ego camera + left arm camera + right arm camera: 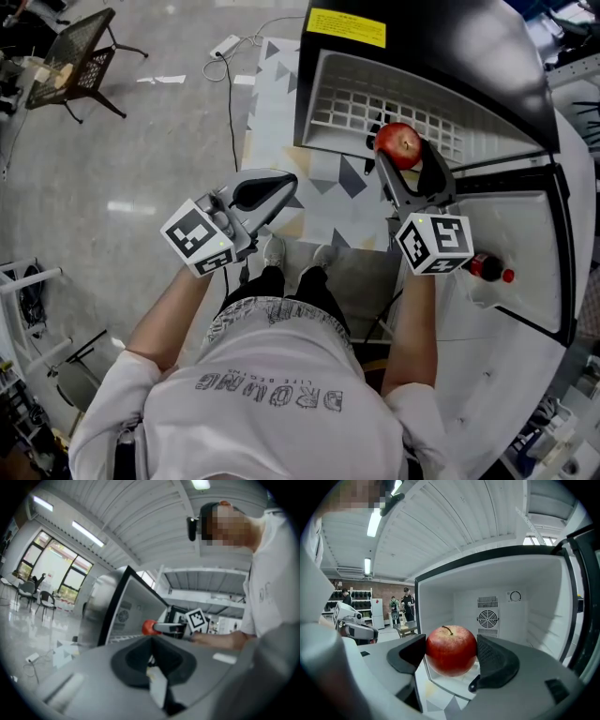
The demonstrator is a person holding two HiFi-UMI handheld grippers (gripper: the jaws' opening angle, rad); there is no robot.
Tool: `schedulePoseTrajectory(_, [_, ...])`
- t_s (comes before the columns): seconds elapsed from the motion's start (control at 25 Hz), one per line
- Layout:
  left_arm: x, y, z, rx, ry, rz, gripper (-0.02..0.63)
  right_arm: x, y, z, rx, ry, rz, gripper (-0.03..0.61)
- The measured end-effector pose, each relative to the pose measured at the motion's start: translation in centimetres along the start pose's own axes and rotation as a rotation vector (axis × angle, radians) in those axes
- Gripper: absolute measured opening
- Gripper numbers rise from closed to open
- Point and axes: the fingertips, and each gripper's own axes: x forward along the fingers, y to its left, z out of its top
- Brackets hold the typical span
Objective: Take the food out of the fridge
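A red apple (398,142) sits between the pads of my right gripper (403,157), which is shut on it just in front of the open black fridge (422,56). In the right gripper view the apple (451,649) fills the gap between the jaws of the right gripper (452,656), with the white fridge interior (497,606) behind it showing no food. My left gripper (272,187) hangs left of the fridge over the floor, jaws together and holding nothing. In the left gripper view the left gripper (152,660) is shut, and the apple (148,627) shows beyond it.
The fridge door (525,244) stands open at the right, with a red-capped bottle (487,269) in its shelf. A patterned mat (281,112) lies before the fridge. A wire chair (80,47) and a power strip (225,45) sit at the far left. People (407,603) stand far off.
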Motion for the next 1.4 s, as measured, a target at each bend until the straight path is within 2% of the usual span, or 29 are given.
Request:
schedulePoseTrajectory(0.8, [-1.2, 0.1, 1.2, 0.031, -0.007, -0.02, 0.008, -2.6, 5.6, 0.6, 0.016, -0.022, 0.05, 0.313])
schedulePoseTrajectory(1.04, [-1.5, -0.1, 1.1, 0.031, -0.003, -0.024, 0.008, -3.3, 7.2, 0.4, 0.049, -0.024, 0.07, 0.311])
schedulePoseTrajectory(1.4, [-1.7, -0.2, 1.2, 0.033, -0.002, -0.033, 0.006, -4.1, 7.9, 0.1, 0.049, -0.017, 0.071, 0.313])
